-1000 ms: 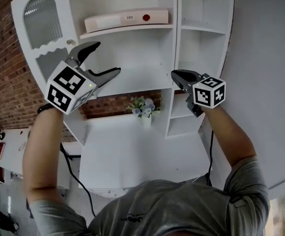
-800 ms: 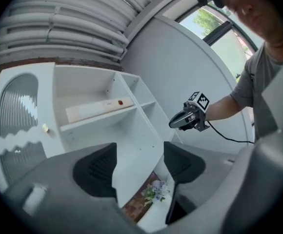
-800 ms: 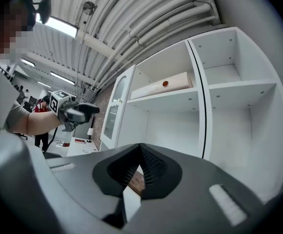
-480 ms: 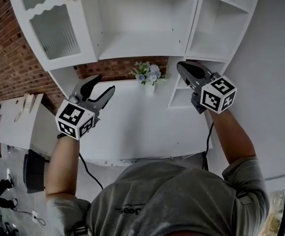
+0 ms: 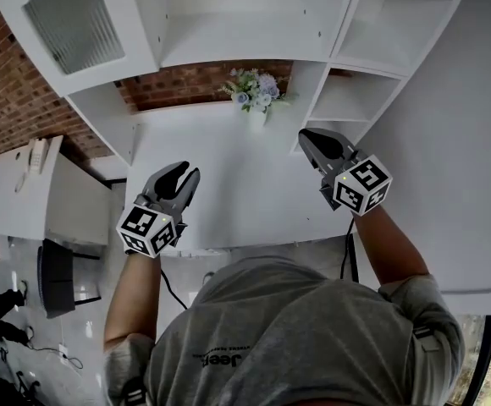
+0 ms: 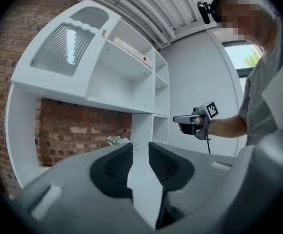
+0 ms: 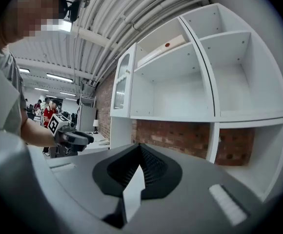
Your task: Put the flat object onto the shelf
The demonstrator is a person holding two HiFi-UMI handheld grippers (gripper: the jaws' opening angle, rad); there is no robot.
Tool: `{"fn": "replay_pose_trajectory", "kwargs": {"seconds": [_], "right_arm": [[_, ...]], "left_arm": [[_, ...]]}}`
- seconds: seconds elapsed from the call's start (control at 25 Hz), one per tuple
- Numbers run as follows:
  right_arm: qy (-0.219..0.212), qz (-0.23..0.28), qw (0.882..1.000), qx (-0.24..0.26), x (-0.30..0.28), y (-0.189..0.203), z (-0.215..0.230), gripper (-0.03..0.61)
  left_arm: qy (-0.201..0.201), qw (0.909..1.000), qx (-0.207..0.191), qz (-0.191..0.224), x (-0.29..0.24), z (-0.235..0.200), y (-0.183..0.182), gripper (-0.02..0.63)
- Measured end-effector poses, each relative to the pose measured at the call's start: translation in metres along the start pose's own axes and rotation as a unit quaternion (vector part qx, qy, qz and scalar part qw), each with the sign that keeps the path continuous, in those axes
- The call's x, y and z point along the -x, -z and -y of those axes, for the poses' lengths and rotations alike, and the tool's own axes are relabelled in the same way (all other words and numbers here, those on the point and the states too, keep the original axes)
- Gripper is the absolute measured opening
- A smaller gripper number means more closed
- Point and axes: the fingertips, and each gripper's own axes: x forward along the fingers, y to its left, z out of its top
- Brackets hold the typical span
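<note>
The flat object, a long cream box with a red dot, lies on the top shelf of the white cabinet; it shows in the left gripper view (image 6: 130,48) and the right gripper view (image 7: 160,49) but not in the head view. My left gripper (image 5: 183,178) hovers low over the white desk (image 5: 228,201), far below the box. Its jaws are closing, a narrow gap still shows between the pads (image 6: 113,168), and nothing is between them. My right gripper (image 5: 310,139) is held near the lower right cubbies, shut and empty.
A small vase of flowers (image 5: 255,98) stands at the back of the desk under the wide shelf. The cabinet's ribbed-glass door (image 5: 69,25) hangs open at the left. A low side table (image 5: 25,184) stands at the left. People stand far off (image 7: 48,110).
Both grippers have dropped from shelf height to just above the desk. The left jaws have narrowed. The head view has tilted down, so the top shelf and box have left it.
</note>
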Motion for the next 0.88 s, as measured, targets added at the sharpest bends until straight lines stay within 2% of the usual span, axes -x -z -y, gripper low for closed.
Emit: {"fn": "replay_pose_trajectory", "kwargs": {"seconds": [0.08,0.24,0.52,0.68,0.88], "right_arm": [[0.004,-0.011,1.000,-0.016,0.002,0.023,-0.002,0.008],[0.009,-0.027,0.998,-0.054,0.006,0.067,-0.006,0.007],[0.026,-0.059,0.995,-0.082,0.015,0.133,-0.012,0.006],[0.036,-0.069,0.993,-0.084,0.018,0.155,-0.013,0.006],[0.037,-0.063,0.993,-0.097,0.019,0.155,-0.012,0.006]], "left_arm": [[0.002,0.9997,0.025,-0.003,0.000,0.004,0.018,0.088],[-0.004,0.9969,0.078,0.007,0.004,0.009,0.050,0.000],[-0.033,0.9873,0.155,0.005,0.020,0.008,0.093,-0.002],[-0.052,0.9840,0.170,0.008,0.027,0.003,0.100,-0.002],[-0.048,0.9851,0.164,0.020,0.027,0.003,0.088,-0.002]]}}
